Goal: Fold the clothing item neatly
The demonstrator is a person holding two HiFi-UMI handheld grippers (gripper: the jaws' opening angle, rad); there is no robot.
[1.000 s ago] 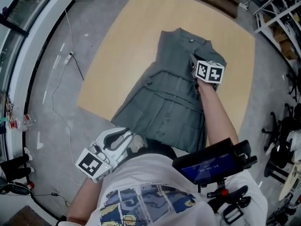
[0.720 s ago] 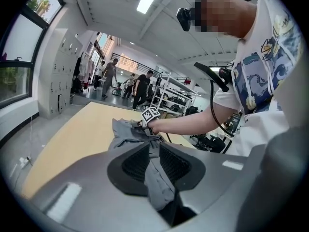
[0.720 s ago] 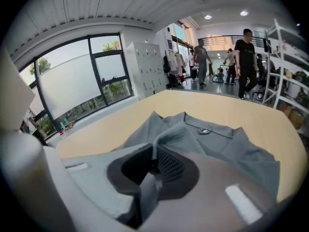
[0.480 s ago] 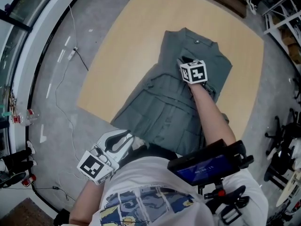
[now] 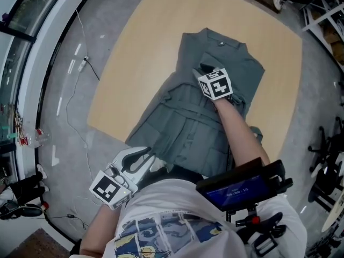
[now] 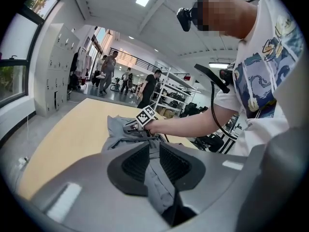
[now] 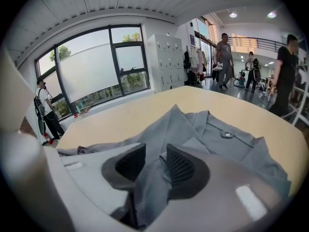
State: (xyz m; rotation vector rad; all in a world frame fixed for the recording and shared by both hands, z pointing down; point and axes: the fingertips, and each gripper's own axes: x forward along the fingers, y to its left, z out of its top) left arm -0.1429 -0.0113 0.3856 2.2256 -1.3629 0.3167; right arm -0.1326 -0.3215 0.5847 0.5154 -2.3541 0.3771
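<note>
A grey button-up shirt [image 5: 188,122] lies on the wooden table [image 5: 145,42], collar away from me, its right side folded inward. My right gripper [image 5: 203,68] hovers over the chest just below the collar. In the right gripper view its jaws [image 7: 155,161] are opening, with a loose fold of the shirt [image 7: 203,124] between them. My left gripper [image 5: 146,159] sits at the table's near edge by the hem. Its jaws [image 6: 154,151] stand narrow, pinching grey cloth [image 6: 157,178].
A button [image 7: 226,135] marks the collar placket. A cable [image 5: 70,101] trails over the grey floor left of the table. Metal shelving [image 5: 322,9] stands at the far right. A black device [image 5: 242,187] hangs on my chest. Several people [image 7: 223,57] stand beyond the table.
My right gripper has moved left from the shirt's right shoulder to mid-chest, drawing that side of the shirt inward. The left gripper has stayed at the hem.
</note>
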